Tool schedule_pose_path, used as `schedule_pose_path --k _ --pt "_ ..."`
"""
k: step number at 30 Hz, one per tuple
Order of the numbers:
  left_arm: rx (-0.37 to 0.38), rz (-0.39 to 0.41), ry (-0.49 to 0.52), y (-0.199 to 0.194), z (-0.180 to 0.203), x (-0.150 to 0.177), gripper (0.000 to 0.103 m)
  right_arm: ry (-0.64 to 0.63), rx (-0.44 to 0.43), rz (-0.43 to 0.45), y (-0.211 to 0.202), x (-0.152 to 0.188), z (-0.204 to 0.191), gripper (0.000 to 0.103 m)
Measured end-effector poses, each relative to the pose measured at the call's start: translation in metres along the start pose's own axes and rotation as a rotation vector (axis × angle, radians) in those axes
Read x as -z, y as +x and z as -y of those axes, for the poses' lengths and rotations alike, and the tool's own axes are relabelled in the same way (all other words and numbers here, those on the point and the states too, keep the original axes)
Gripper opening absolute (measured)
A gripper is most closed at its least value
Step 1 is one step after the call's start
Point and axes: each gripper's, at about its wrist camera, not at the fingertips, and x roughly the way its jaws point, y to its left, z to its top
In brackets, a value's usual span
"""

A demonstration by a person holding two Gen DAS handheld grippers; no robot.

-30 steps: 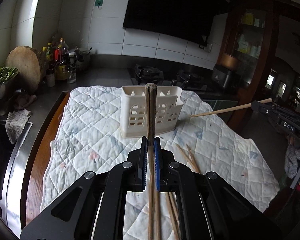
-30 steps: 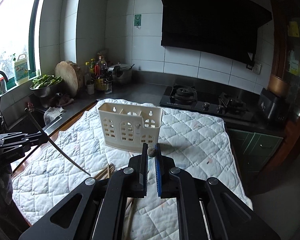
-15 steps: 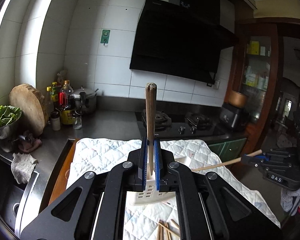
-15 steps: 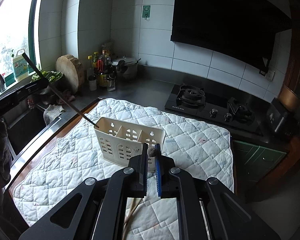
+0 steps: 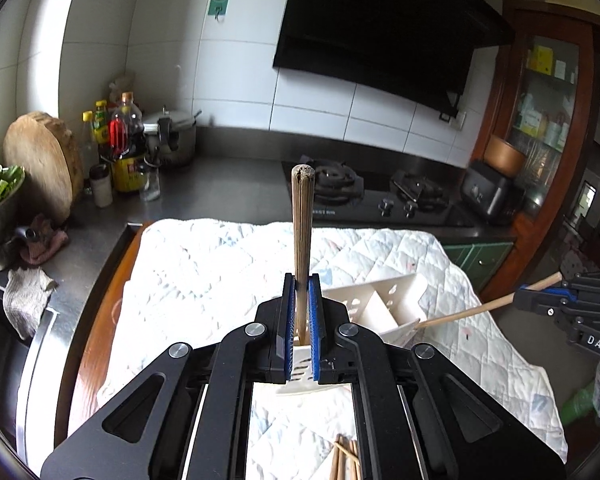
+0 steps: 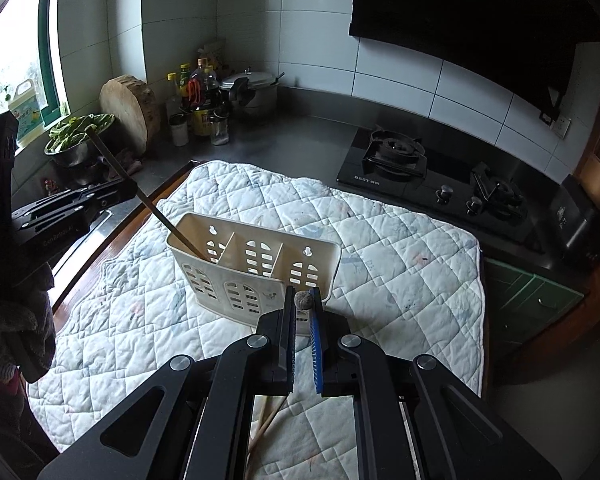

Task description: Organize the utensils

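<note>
At the centre of the right wrist view, a cream plastic utensil caddy [image 6: 255,268] with three compartments and slotted walls stands on a white quilted cloth [image 6: 380,248]. Its leftmost compartment holds the lower end of a dark wooden chopstick [image 6: 147,200], which leans toward the upper left and is clamped by the left gripper [image 6: 133,190] at mid-left of the frame. The other two compartments look bare. Low in the same view, the right gripper [image 6: 303,308] is closed on a pale wooden chopstick [image 6: 303,299], seen end-on. Toward the bottom of the left wrist view, more loose chopsticks [image 5: 346,458] lie on the cloth, just in front of the caddy.
</note>
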Motion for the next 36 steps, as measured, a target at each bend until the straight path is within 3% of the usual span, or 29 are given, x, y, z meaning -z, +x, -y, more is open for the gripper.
schedule_pose_path --k 8,17,28,36 --pt "0.014 -0.016 -0.01 0.006 -0.004 0.008 0.008 0.013 -0.002 0.023 0.01 0.001 0.002 0.008" --pt "0.001 0.038 -0.006 -0.033 -0.003 0.012 0.018 0.02 -0.003 0.123 -0.027 0.014 -0.003 0.025" --pt "-0.012 0.05 0.03 -0.092 0.0 0.063 0.025 -0.031 -0.045 0.205 -0.077 0.089 -0.038 0.029" --pt "-0.012 0.022 0.019 -0.115 -0.003 0.121 0.025 -0.018 -0.068 0.194 -0.076 0.164 -0.058 0.029"
